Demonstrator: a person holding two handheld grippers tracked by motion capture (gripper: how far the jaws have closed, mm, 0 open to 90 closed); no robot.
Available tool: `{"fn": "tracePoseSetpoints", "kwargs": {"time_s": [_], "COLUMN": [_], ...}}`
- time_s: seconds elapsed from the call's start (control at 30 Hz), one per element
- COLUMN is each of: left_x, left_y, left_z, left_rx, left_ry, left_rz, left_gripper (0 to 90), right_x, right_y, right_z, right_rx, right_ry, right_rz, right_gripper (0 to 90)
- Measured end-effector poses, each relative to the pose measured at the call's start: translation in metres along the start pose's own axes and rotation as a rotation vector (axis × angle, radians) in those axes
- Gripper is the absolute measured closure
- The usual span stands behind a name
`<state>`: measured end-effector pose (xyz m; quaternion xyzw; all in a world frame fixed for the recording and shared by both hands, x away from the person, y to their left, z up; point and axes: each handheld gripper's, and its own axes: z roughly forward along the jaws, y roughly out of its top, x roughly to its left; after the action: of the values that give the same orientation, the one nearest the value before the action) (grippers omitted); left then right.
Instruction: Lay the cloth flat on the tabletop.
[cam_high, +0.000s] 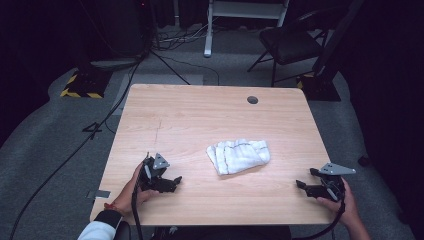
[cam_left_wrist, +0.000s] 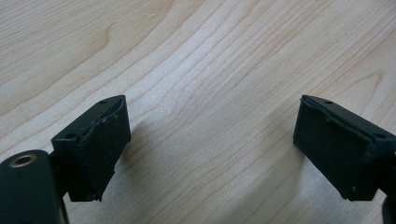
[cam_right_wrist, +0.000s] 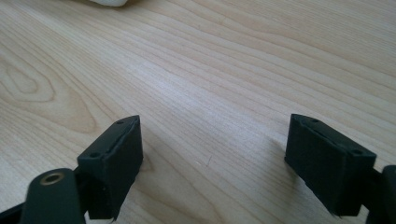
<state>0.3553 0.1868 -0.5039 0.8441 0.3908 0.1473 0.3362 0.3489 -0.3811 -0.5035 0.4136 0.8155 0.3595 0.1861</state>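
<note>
A folded white towel (cam_high: 238, 156) lies on the bench (cam_high: 200, 115) a little toward 4 o'clock from the middle, and everything a coming move would depend on is how it sits between the two claws. From the left claw (cam_high: 172, 183) it lies toward 2 o'clock; from the right claw (cam_high: 302, 187) it lies toward 10 o'clock. Both claws are near it without touching, and the two gaps look about equal, so neither hand is plainly the nearer. The towel's long axis runs roughly 9 to 3 o'clock, tipped slightly up at the 3 o'clock end, so each short end faces one of the claws.

In the left gripper view the left claw's jaws stand wide apart over bare wood, holding nothing. In the right gripper view the right claw's jaws are likewise spread and empty, with a pale edge of the towel at 11 o'clock in that view.

The bench is light wood-grain, with a round cable hole (cam_high: 252, 100) near its far edge at 1 o'clock. Beyond it are grey carpet, trailing cables, a black folding chair (cam_high: 292, 42) at 1 o'clock, and a yellow-and-black striped base (cam_high: 80, 86) at 10 o'clock in a dark room.
</note>
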Motion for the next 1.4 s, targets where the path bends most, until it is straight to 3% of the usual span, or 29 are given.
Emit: {"fn": "tracePoseSetpoints", "kwargs": {"time_s": [0.27,0.4,0.47,0.53,0.57,0.6,0.63,0.77,0.83,0.9,0.97,1.07,1.13,1.23,1.3,1.4], "left_x": [0.009,0.011,0.011,0.011,0.011,0.011,0.01,0.004,0.002,-0.001,-0.001,-0.003,-0.004,-0.006,-0.007,-0.01], "left_y": [0.007,0.015,0.02,0.029,0.039,0.039,0.046,0.069,0.08,0.088,0.096,0.108,0.115,0.12,0.121,0.121], "left_z": [0.006,0.013,0.018,0.023,0.028,0.028,0.03,0.041,0.049,0.057,0.065,0.075,0.08,0.089,0.094,0.1], "left_rx": [0.003,0.0,-0.013,0.002,-0.02,-0.02,-0.017,-0.033,-0.032,-0.027,-0.026,-0.039,-0.04,-0.021,-0.023,0.01], "left_ry": [-0.099,-0.113,-0.11,-0.123,-0.144,-0.144,-0.15,-0.151,-0.157,-0.139,-0.164,-0.181,-0.188,-0.201,-0.222,-0.258], "left_rz": [0.104,0.122,0.123,0.133,0.126,0.126,0.135,0.172,0.188,0.222,0.208,0.205,0.206,0.209,0.201,0.244], "left_gripper": [10.6,12.2,14.9,17.7,19.1,19.4,19.4,22.6,24.0,24.4,26.2,27.2,29.0,36.0,40.0,51.1], "right_x": [0.001,0.001,0.002,0.005,0.008,0.012,0.012,0.029,0.047,0.054,0.07,0.075,0.077,0.074,0.072,0.068], "right_y": [0.001,0.003,0.007,0.019,0.026,0.033,0.033,0.066,0.088,0.094,0.109,0.114,0.116,0.114,0.114,0.114], "right_z": [0.0,0.002,0.004,0.007,0.008,0.008,0.008,0.011,0.017,0.021,0.038,0.051,0.061,0.074,0.078,0.08], "right_rx": [-0.001,0.004,0.011,0.006,0.01,0.006,0.006,-0.022,-0.058,-0.068,-0.056,-0.044,-0.047,-0.046,-0.038,-0.034], "right_ry": [0.006,0.024,0.017,0.021,0.027,0.023,0.023,0.023,0.057,0.069,0.09,0.099,0.077,0.061,0.05,0.043], "right_rz": [-0.015,-0.033,-0.045,-0.062,-0.072,-0.093,-0.093,-0.16,-0.192,-0.207,-0.24,-0.237,-0.223,-0.191,-0.198,-0.188], "right_gripper": [19.2,19.9,26.0,30.8,32.0,34.1,34.1,42.0,45.4,45.9,45.8,46.0,45.7,44.1,44.1,46.6]}}
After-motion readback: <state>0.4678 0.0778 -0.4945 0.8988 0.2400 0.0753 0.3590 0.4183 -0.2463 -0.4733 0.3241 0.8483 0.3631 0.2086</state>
